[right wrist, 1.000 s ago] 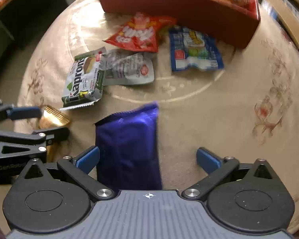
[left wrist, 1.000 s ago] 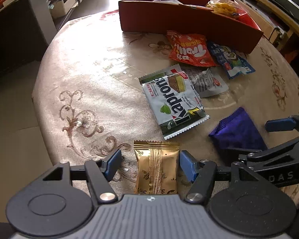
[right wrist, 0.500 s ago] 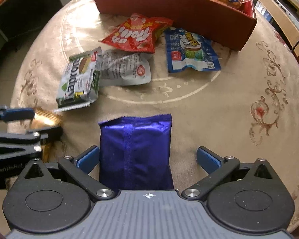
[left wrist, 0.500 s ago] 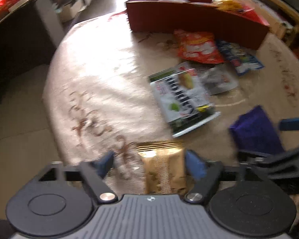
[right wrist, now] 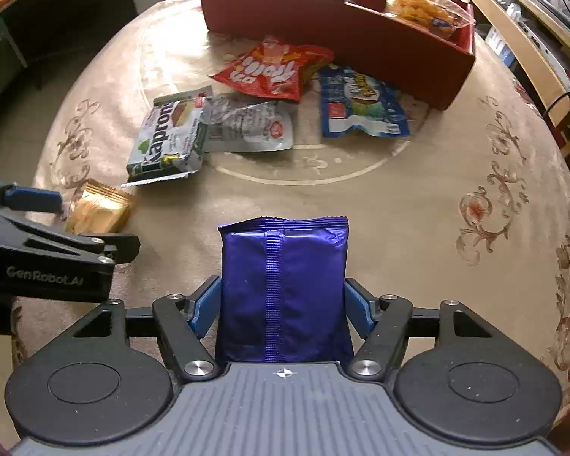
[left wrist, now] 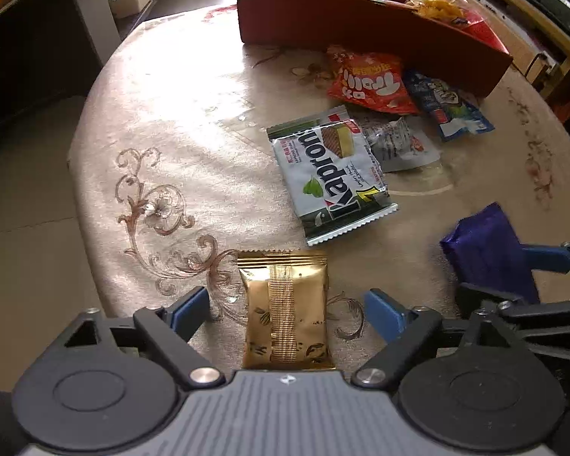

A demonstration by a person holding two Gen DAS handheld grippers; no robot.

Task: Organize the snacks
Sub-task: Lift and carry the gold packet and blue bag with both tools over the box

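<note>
Right wrist view: my right gripper (right wrist: 283, 300) points steeply down at the table, and its blue pads (right wrist: 205, 304) are closing on the shiny purple foil snack packet (right wrist: 285, 285), one at each long edge. They look to be just meeting the foil, so I count this as a grip forming, not yet a firm one. To do it well I would let the jaws finish closing before lifting, squeeze only until the foil stops yielding, and keep the packet's seam centred so it does not twist out.

In the left wrist view, my left gripper (left wrist: 285, 307) straddles the small gold foil packet (left wrist: 287, 304) lying flat on the beige patterned tablecloth (left wrist: 163, 144). Its jaws are drawing inward, but both pads stand clear of the packet's sides, so it holds nothing. I would square the pads on the packet's sides and press low, since a flat packet can slide under the tips.

Further out lie the white and green wafer packet (right wrist: 167, 136), a crumpled silver pouch (right wrist: 247, 125), a red-orange sweets bag (right wrist: 273, 68) and a blue snack bag (right wrist: 361, 106). Beyond them stands the open red cardboard box (right wrist: 361, 45), already holding a clear bag of yellow puffs (right wrist: 421, 11). I judge that box to be the destination; I should lift clear of the loose packets on the way.
</note>
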